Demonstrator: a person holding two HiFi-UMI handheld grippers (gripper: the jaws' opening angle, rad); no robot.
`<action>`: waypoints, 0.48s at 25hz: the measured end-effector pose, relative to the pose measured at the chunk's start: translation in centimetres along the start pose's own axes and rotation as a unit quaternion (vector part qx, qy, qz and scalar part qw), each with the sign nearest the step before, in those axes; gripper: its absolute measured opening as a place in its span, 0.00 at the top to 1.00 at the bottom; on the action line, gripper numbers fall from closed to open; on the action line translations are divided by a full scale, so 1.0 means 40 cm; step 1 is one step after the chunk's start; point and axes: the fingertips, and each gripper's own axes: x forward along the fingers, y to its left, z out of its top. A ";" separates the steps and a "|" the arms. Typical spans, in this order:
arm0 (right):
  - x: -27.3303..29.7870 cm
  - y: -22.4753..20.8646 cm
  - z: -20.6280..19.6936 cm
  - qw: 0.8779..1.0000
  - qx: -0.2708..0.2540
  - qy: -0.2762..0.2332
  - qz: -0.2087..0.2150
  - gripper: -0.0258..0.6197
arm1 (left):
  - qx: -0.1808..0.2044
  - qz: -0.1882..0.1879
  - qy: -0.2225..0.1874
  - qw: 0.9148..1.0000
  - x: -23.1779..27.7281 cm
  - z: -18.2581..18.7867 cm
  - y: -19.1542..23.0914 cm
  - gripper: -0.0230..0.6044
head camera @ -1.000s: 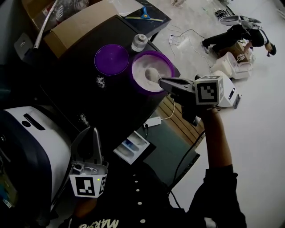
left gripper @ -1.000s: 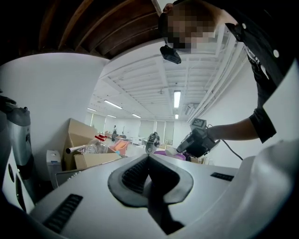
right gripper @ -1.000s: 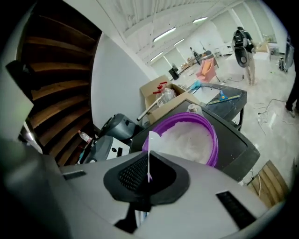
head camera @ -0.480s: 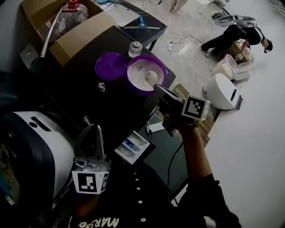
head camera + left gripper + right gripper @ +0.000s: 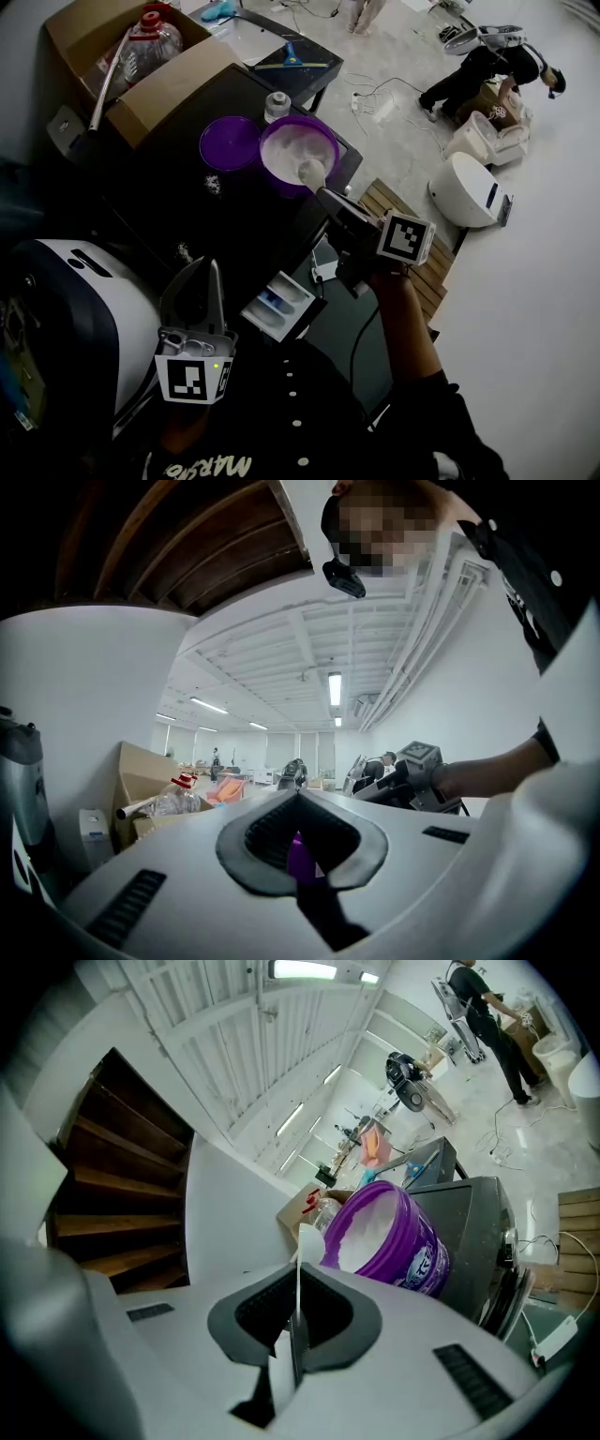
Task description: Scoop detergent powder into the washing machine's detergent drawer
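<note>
Two grippers are seen. One white scoop (image 5: 311, 172) is clamped by its handle in the closed jaws of the right gripper (image 5: 330, 200), and its bowl is held at the near rim of one purple tub (image 5: 335, 148) of powder, just ahead of the tips. One purple lid (image 5: 230, 142) is laid ahead and to the left. One open detergent drawer (image 5: 281, 306) is placed below, between both grippers. The left gripper (image 5: 206, 272) is closed and empty.
</note>
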 end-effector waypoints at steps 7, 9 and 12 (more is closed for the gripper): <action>-0.067 0.083 -0.076 0.999 -0.023 0.022 0.021 0.91 | 0.000 -0.002 -0.007 1.000 -0.016 0.006 -0.016 0.94; -0.088 0.094 -0.112 0.999 -0.021 0.032 0.021 0.91 | -0.001 0.000 -0.008 1.000 -0.021 0.007 -0.021 0.94; -0.122 0.104 -0.161 0.999 -0.014 0.044 0.020 0.91 | 0.001 0.001 -0.010 1.000 -0.027 0.010 -0.028 0.94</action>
